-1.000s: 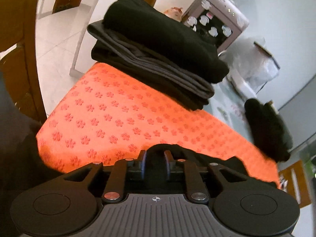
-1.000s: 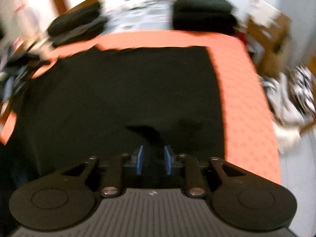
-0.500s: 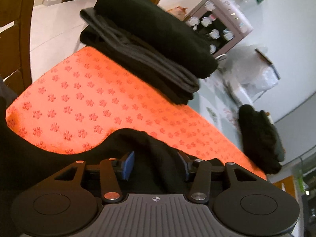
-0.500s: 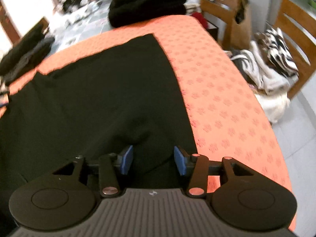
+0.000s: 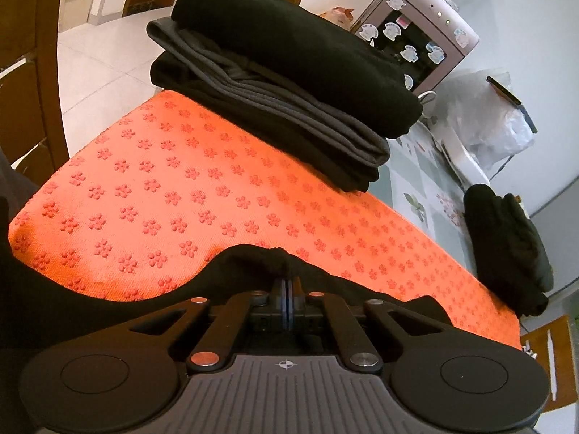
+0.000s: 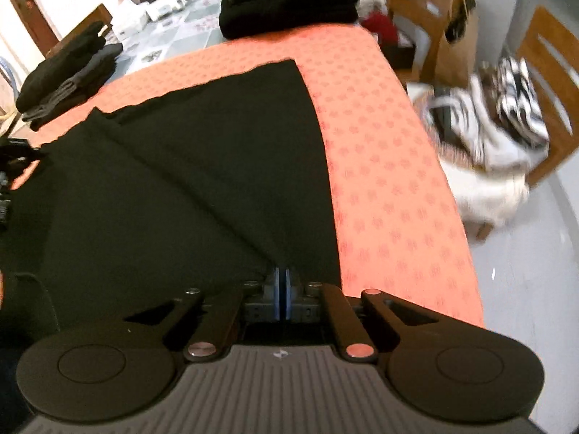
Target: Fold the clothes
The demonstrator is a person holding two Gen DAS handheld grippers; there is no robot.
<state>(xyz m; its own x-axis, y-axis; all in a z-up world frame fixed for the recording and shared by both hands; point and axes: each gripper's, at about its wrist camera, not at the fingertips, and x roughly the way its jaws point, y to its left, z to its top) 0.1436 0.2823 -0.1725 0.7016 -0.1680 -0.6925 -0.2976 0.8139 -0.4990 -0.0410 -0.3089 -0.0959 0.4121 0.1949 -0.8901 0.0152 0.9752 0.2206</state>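
Note:
A black garment [image 6: 181, 166] lies spread on an orange flower-patterned mat [image 6: 380, 166]. My right gripper [image 6: 282, 275] is shut on the garment's near right edge, and the cloth rises in a taut ridge toward it. In the left wrist view my left gripper [image 5: 287, 285] is shut on a bunched fold of the same black garment [image 5: 249, 260] at the near edge of the mat [image 5: 163, 188]. The rest of the garment is hidden under that gripper's body.
A stack of folded dark clothes [image 5: 282, 72] sits at the mat's far edge, with another dark pile [image 5: 506, 246] at right. The right wrist view shows folded black clothes [image 6: 289, 0] far off, a second stack [image 6: 68, 76] at left, wooden chairs and striped laundry [image 6: 506, 115] at right.
Both grippers were open half a second ago and have closed on the black garment. The right gripper has pulled the cloth into a raised ridge.

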